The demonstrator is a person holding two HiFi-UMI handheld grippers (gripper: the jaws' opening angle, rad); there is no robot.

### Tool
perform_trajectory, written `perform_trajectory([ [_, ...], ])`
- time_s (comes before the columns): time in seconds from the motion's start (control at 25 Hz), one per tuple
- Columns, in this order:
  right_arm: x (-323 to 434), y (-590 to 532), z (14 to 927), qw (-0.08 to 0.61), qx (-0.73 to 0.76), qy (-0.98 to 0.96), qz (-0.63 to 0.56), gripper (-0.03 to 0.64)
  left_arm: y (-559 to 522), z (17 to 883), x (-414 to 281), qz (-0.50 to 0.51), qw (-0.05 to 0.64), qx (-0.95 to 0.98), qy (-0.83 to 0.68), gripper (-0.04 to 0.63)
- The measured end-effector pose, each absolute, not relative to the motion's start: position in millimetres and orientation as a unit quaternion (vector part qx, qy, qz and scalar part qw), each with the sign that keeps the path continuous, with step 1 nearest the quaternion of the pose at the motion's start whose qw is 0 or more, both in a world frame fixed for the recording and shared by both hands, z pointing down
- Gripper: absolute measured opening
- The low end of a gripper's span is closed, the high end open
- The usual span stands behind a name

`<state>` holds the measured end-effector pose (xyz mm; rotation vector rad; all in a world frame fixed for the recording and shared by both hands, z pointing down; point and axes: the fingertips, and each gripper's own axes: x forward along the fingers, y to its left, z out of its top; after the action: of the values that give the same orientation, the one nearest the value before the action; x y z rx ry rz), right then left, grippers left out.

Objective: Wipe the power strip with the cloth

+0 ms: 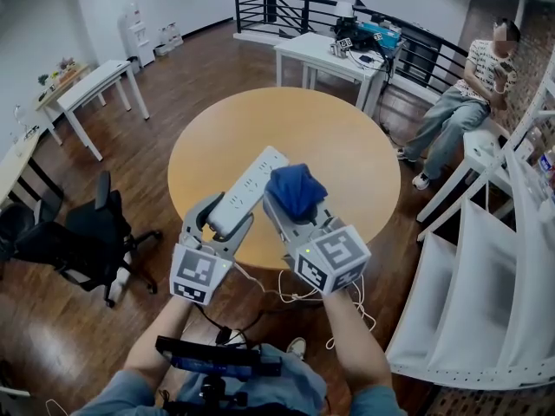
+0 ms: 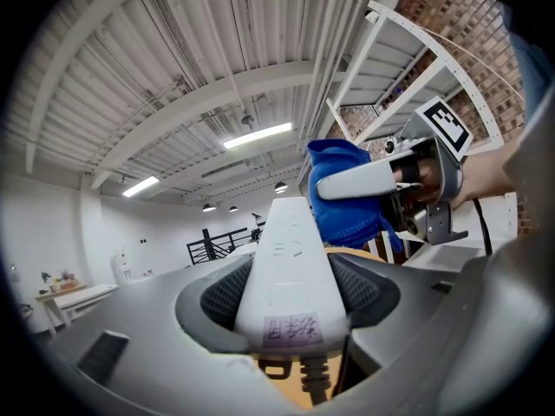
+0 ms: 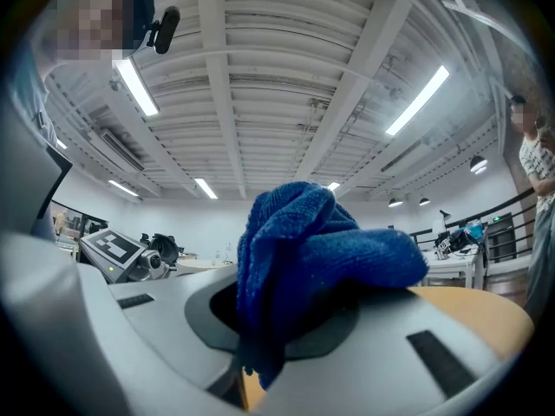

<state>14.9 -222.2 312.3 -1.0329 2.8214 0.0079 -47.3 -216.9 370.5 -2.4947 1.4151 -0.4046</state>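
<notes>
Power strip (image 1: 251, 180) left of cloth (image 1: 295, 189), both over table (image 1: 334, 133), perhaps in contact.

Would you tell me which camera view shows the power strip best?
The head view: the power strip shows along most of its length, socket face up, its cable end in the left gripper. The left gripper view shows only its foreshortened end between the jaws. The right gripper view shows the cloth, not the strip.

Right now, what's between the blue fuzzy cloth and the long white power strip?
Nothing; the head view shows the blue fuzzy cloth right beside the long white power strip.
</notes>
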Motion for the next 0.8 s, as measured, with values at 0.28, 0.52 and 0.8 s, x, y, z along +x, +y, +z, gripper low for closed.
perform_trajectory([
  [0.28,2.9,-215.2,326.1,0.07,-0.336,0.939,-0.011,0.06,-223.9,376.1,-47.1,-0.132,0.104,-0.855,0.49,0.282],
  [0.52,3.4,-217.9,336.1,0.069,-0.341,0.937,-0.023,0.058,-227.9,388.1,-46.9,-0.134,0.088,-0.857,0.49,0.281],
  [0.8,13.2,-225.8,361.0,0.052,-0.36,0.931,-0.039,0.06,-239.0,445.7,-54.3,-0.152,0.053,-0.855,0.494,0.281],
])
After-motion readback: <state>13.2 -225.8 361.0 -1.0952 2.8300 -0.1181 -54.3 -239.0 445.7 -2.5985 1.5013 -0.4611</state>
